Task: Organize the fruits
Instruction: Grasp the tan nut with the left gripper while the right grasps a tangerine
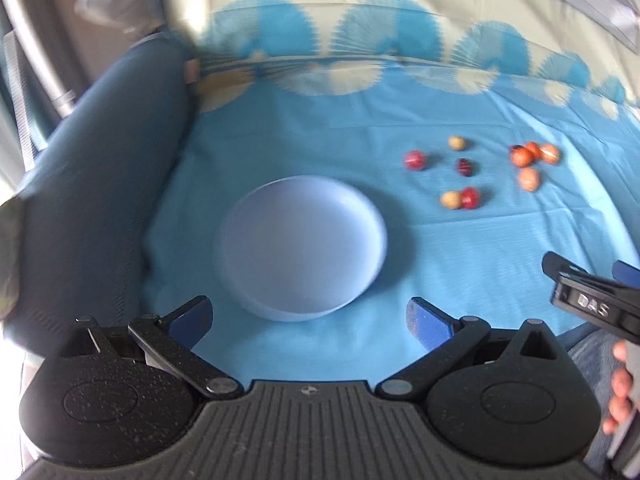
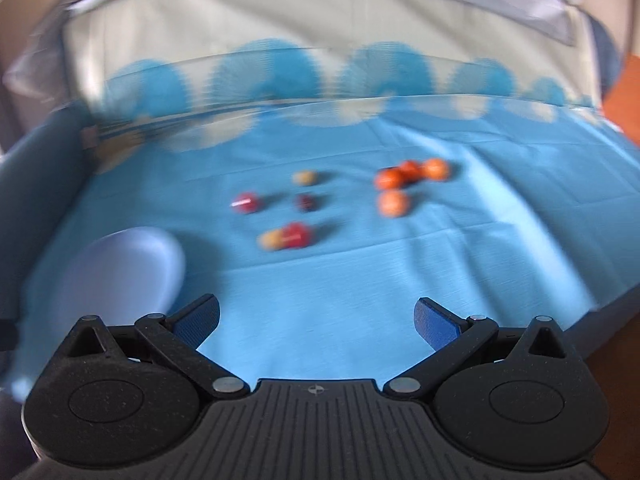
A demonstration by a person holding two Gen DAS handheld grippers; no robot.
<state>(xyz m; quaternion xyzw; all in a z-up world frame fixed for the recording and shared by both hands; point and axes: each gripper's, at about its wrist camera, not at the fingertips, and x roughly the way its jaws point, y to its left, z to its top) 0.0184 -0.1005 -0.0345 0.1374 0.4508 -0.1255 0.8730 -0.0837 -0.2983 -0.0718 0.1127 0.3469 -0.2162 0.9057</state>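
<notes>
The left gripper (image 1: 308,316) hangs with its jaws wide apart, nothing between them, just before a pale plate (image 1: 240,236) on the blue cloth (image 1: 460,248). Right of the plate lie five small fruits (image 1: 460,199), red and yellow, then four orange ones (image 1: 530,178). The right gripper (image 2: 318,320) is also spread wide, holding nothing.

The plate (image 1: 304,248) lies on the tablecloth (image 1: 460,272); the small fruits (image 1: 460,172) lie scattered behind and to its right, apart from it.
</notes>
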